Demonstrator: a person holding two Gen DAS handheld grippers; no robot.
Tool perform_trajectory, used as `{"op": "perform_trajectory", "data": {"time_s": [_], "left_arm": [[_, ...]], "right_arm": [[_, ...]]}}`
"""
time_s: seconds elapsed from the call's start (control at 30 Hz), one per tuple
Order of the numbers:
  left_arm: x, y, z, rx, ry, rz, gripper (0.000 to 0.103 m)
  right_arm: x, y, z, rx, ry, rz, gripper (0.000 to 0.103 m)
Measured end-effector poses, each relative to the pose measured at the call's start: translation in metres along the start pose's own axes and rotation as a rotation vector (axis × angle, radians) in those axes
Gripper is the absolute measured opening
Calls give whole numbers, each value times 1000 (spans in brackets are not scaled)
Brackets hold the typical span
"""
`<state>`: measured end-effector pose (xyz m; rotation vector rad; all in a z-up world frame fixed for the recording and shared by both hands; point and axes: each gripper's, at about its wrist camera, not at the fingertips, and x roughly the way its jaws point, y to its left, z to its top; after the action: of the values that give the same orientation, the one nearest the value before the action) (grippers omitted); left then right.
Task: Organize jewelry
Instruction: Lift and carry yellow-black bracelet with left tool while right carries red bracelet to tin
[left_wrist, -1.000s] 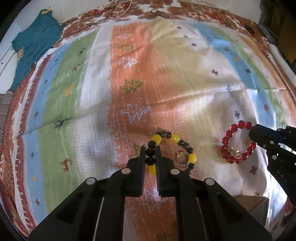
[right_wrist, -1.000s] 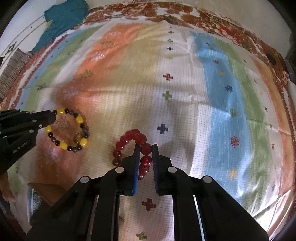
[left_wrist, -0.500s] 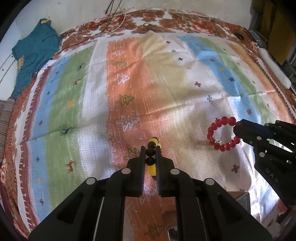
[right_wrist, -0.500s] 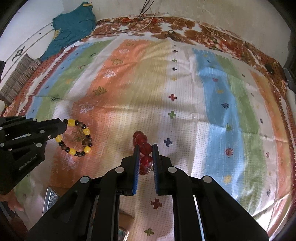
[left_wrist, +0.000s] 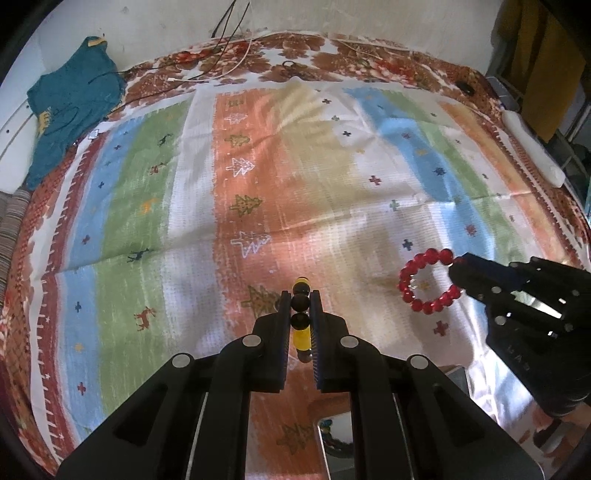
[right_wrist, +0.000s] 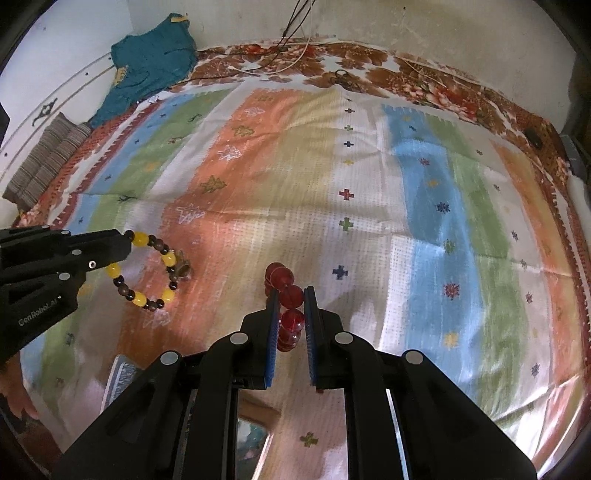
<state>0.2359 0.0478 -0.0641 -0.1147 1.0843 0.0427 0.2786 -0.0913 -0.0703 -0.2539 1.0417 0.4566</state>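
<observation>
I have my left gripper (left_wrist: 300, 306) pinched on the bracelet of yellow and dark round beads (left_wrist: 300, 308); its jaws press two black beads between them, and the loop hangs free above the striped, multicoloured bedspread with tree and deer motifs (left_wrist: 236, 177), edge-on in the left wrist view and a full ring (right_wrist: 147, 273) in the right one. My right gripper (right_wrist: 290, 306) is clamped the same way on the bracelet of glossy red round beads (right_wrist: 288, 299), which hangs as an open ring (left_wrist: 428, 280) off its tip, also clear of the bedspread. The two bracelets sit apart, side by side, over the near part of the bedspread, the yellow one above the orange stripe. At the far left corner of the bedspread lies a crumpled teal garment (left_wrist: 70, 107), and thin cables (left_wrist: 225, 48) trail over its far floral border. Below the near edge of the bedspread, between my jaws, I see a shiny box-like thing (left_wrist: 338, 439) that I cannot identify. Nothing lies between the grippers.
</observation>
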Motion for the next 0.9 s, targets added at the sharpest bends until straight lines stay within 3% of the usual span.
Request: {"op": "perform_trajectory", "data": {"time_s": [0.9], "left_arm": [[-61, -24, -29, 49, -107, -64, 9]], "right_arm": [[-55, 12, -22, -2, -86, 38, 14]]}}
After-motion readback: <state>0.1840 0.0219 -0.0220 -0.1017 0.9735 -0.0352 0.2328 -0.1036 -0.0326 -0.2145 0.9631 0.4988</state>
